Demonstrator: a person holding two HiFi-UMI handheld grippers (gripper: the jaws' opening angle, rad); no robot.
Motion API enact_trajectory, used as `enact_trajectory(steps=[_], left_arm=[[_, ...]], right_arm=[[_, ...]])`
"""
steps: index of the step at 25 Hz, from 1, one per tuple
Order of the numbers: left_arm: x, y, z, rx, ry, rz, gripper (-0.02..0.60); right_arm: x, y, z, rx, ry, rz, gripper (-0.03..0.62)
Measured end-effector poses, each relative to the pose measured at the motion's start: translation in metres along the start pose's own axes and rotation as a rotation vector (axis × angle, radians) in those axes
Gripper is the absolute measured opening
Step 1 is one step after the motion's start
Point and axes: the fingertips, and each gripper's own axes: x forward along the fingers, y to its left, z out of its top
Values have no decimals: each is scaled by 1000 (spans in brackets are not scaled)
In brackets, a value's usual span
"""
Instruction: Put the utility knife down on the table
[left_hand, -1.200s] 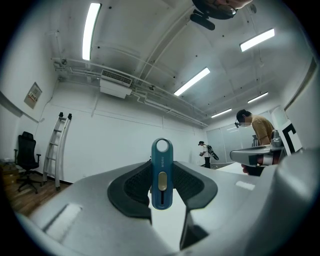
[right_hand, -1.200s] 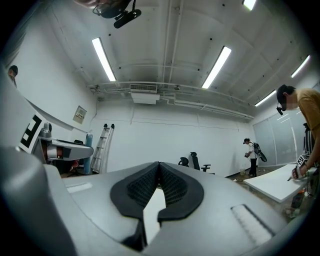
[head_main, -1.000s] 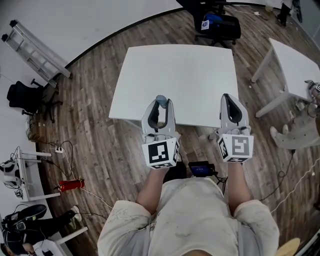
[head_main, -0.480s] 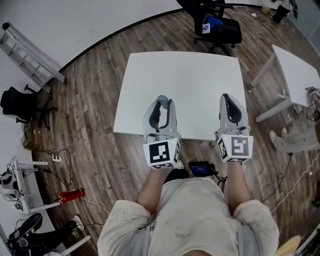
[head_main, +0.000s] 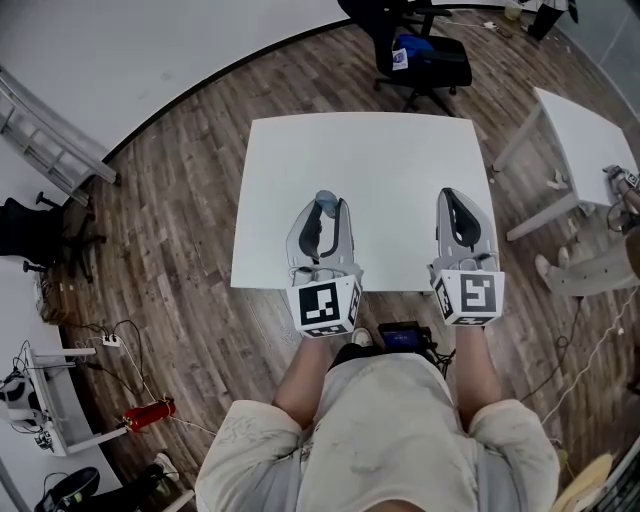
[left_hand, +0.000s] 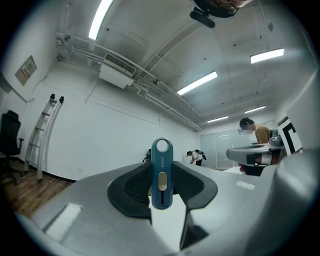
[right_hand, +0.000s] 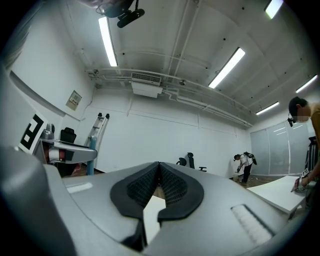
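Note:
A blue utility knife (left_hand: 161, 173) with a ring at its top end and a gold slider stands upright between the black pads of my left gripper (left_hand: 161, 187), which is shut on it. In the head view the left gripper (head_main: 323, 222) hangs over the near edge of the white table (head_main: 370, 170), and the knife's blue-grey end (head_main: 324, 202) pokes out past the fingertips. My right gripper (head_main: 460, 212) is beside it over the same near edge. In its own view the right gripper (right_hand: 159, 176) has its pads pressed together with nothing between them.
A black office chair (head_main: 415, 55) stands behind the table and a second white table (head_main: 585, 130) is to the right. A ladder (head_main: 45, 145) leans at the left wall. Cables and a red object (head_main: 147, 413) lie on the wooden floor. People stand in the distance (right_hand: 245, 167).
Both grippers have kept their pose and grip. The table has shifted slightly in the head view, so the grippers now sit a little further over its near edge.

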Motion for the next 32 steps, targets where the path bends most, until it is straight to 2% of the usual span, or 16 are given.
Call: enact_trajectory(steps=[9,14,23,32], left_arm=[[-1,4,-5,14,26,-26,144],[2,6,-2,28,12,-31,144],[-1,14,2,44,17,-6,144],[-8,29,4,67,69,32,144]], right_arm=[[-4,2,-3,20,-1,-36,6],[1,2,-2,27,-14,-43,6],[6,8,-2,46,-22,-26,6],[7,21,-7,92,-4,2,6]])
